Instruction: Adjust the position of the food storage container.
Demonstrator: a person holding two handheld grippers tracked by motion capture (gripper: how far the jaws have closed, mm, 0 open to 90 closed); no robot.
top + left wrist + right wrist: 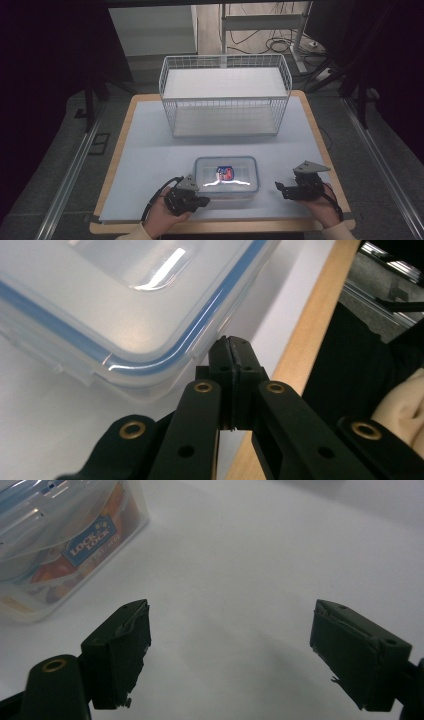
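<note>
Plainly, little is done so far; the lidded plastic container point(226, 177) sits on the pale surface point(150, 150) near the person's edge, its blue-sealed lid on and its flaps apparently latched, though that is hard to tell; the white wire basket point(225, 95) stands well behind it with nothing inside; so I judge that the container has yet to be opened or moved, whichever is meant. The left gripper point(202, 201) lies just beside the container's near left corner with its jaws pressed together on nothing; in the left gripper view its tips point(231, 347) are close under the lid's rounded corner point(150, 365), touching or not I cannot say. The right gripper point(278, 188) rests apart from the container's right side, jaws spread wide and empty over bare surface point(240, 580). As for writing, a blue label on the container's wall reads "LOCK & LOCK" point(90, 542); smaller print beside it is too blurred to read; a red-and-blue patch shows through the lid point(225, 173).
</note>
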